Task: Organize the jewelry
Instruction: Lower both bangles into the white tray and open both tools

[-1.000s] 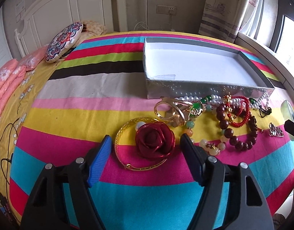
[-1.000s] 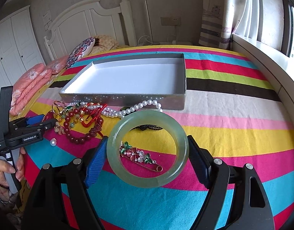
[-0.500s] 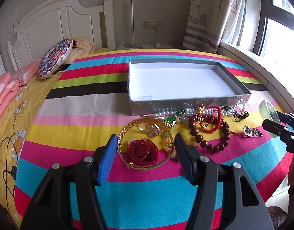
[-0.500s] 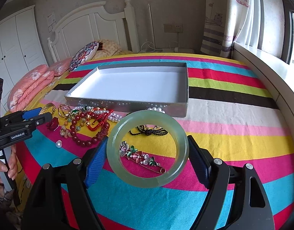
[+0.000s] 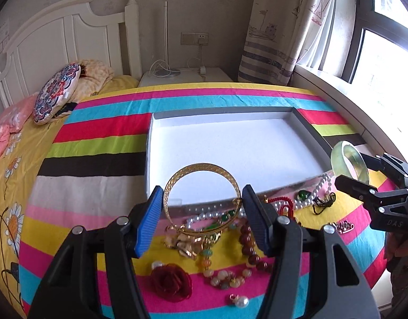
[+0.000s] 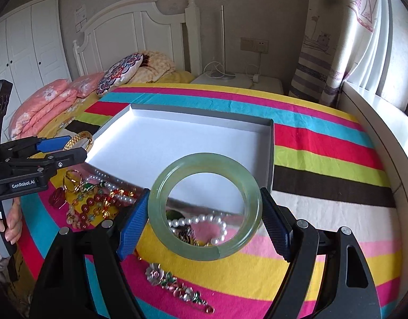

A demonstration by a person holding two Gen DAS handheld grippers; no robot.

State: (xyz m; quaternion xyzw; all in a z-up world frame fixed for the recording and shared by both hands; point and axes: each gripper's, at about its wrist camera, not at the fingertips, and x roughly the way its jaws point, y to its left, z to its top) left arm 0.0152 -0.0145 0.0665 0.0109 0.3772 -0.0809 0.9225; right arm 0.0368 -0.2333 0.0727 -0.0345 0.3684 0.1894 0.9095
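My left gripper [image 5: 202, 214] is shut on a gold bangle [image 5: 174, 180] and holds it in the air near the front wall of the empty white box [image 5: 230, 146]. My right gripper [image 6: 204, 226] is shut on a pale green jade bangle [image 6: 156, 199], also lifted near the box's front wall [image 6: 177, 143]. Each gripper shows in the other's view, the right [image 5: 363, 183] and the left [image 6: 68, 148]. On the striped cloth lie a red rose brooch [image 5: 172, 281], red bead bracelets [image 5: 253, 252], a pearl string [image 6: 204, 219] and a flower pin [image 6: 177, 284].
A loose pearl drop [image 5: 240, 301] lies near the cloth's front edge. Pillows [image 6: 119, 73] and a headboard [image 6: 140, 32] stand at the back left. A bedside table [image 5: 188, 75], a curtain [image 5: 278, 26] and a window ledge [image 6: 377, 133] border the right.
Both grippers have risen and moved toward the box. The gold bangle was taken hold of and lifted off the cloth, leaving the rose brooch behind. The jade bangle rose further.
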